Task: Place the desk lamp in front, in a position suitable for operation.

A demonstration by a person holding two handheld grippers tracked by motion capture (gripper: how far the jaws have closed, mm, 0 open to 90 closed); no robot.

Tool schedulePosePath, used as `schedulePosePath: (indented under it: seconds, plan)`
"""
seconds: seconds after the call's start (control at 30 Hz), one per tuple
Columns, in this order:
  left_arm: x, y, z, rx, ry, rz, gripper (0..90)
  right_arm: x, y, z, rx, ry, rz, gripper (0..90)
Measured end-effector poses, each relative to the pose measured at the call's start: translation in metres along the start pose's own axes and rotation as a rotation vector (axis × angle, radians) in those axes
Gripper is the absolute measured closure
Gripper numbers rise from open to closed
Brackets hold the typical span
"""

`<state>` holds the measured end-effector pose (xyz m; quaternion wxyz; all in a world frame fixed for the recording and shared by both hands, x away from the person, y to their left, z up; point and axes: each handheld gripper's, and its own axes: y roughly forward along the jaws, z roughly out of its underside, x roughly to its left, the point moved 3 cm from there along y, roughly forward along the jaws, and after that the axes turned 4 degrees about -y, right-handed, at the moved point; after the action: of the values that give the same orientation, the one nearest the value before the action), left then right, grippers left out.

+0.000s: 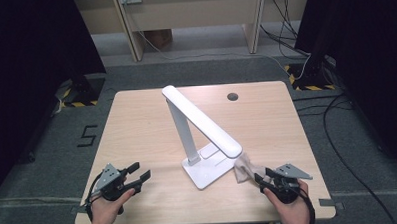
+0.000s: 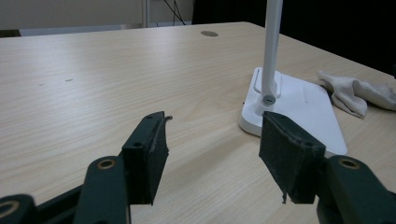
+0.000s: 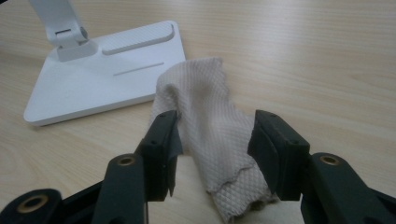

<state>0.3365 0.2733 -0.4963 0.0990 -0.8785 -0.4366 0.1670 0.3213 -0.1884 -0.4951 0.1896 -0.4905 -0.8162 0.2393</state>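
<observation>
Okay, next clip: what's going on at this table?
A person sits at a wooden table with a two-jaw gripper in each hand. The right gripper has its open jaws around a crumpled beige cloth lying beside the base of a white desk lamp; the pads do not look clamped on it yet. The left gripper is open with nothing between its jaws, held over the table and facing the lamp's base.

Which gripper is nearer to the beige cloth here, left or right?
Right. The right gripper has its open jaws on either side of the cloth, beside the lamp base. The left gripper sits open across the table, beyond the lamp.
</observation>
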Motion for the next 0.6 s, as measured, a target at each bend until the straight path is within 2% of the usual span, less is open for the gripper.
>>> schedulePosePath:
  seconds: [0.17,0.33,0.43,0.47,0.6]
  plan:
    - [-0.007,0.019,-0.009,0.020,0.030,0.015,40.6,0.014,0.010,-0.007,0.034,-0.037,-0.025,57.4]
    - [-0.011,0.041,-0.020,0.040,0.035,0.032,41.1,0.031,0.025,-0.012,0.076,-0.069,-0.049,63.9]
    - [-0.016,0.055,-0.030,0.051,0.041,0.056,41.1,0.046,0.038,-0.017,0.108,-0.106,-0.075,70.3]
    - [-0.018,0.061,-0.035,0.053,0.043,0.068,41.1,0.046,0.038,-0.017,0.108,-0.106,-0.075,70.3]
    - [-0.028,0.080,-0.053,0.053,0.061,0.109,41.8,0.060,0.053,-0.020,0.143,-0.148,-0.099,77.6]
